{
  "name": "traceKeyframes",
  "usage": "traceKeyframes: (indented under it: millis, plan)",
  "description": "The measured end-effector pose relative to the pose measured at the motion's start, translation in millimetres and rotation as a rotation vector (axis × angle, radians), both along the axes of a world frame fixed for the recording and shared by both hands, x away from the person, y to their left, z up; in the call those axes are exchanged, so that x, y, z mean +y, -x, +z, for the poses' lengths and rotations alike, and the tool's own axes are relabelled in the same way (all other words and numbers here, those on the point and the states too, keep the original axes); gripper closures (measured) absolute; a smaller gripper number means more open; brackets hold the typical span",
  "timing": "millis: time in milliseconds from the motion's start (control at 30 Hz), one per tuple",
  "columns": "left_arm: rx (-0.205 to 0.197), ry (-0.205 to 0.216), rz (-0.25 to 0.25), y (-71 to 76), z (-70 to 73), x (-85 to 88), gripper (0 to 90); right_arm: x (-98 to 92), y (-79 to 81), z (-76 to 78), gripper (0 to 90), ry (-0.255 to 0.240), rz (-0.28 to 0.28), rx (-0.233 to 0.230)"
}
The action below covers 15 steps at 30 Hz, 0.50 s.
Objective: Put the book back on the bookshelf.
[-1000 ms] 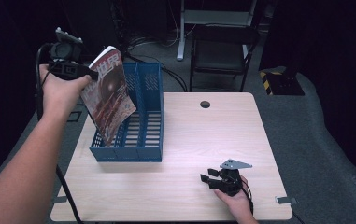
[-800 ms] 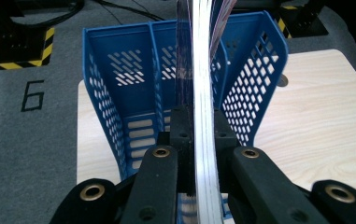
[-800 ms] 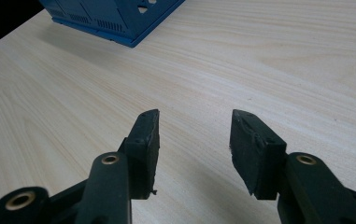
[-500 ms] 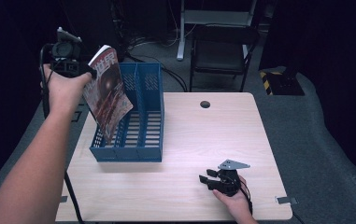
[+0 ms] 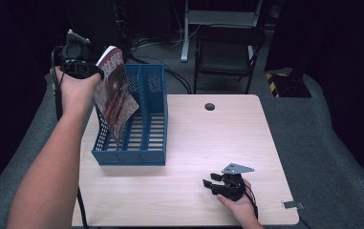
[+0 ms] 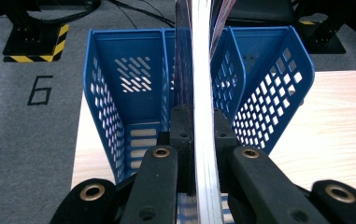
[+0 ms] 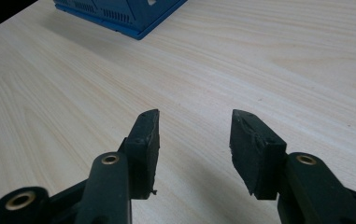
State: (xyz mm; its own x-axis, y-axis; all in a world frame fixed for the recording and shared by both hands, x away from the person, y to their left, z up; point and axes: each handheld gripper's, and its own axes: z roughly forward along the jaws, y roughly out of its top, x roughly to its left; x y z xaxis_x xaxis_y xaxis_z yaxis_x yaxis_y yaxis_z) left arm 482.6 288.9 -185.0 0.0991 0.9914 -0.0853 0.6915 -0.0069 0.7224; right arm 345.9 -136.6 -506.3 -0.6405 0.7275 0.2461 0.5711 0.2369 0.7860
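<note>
A magazine [image 5: 115, 98] with a dark red cover hangs tilted over the left compartment of the blue three-slot file rack [image 5: 146, 133] at the table's left. My left gripper [image 5: 81, 69] is shut on the magazine's upper edge, above and left of the rack. In the left gripper view the pages [image 6: 202, 93] run edge-on between the jaws [image 6: 199, 126], pointing down toward the rack [image 6: 119, 116]. My right gripper [image 5: 213, 183] rests low over the table's front right, open with nothing between its fingertips [image 7: 195, 135].
The rack's corner [image 7: 133, 18] lies far ahead of my right gripper. A round cable hole [image 5: 209, 106] sits at the table's back. A black chair [image 5: 227, 47] stands behind the wooden table [image 5: 208, 143]. Grey floor with a painted 6 [image 6: 40, 89] lies left.
My left hand has carried the magazine slightly down and toward the rack; its lower corner now dips lower over the left compartment. The right gripper has stayed put.
</note>
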Motion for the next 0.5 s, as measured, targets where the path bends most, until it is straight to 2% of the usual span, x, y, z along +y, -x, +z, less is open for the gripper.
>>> traceKeyframes:
  millis: [500]
  plan:
    - [-0.005, 0.004, 0.016, -11.5, -27.0, -6.8, 83.9, -2.8, -0.8, 3.3, 52.5, -0.009, 0.0, -0.01]
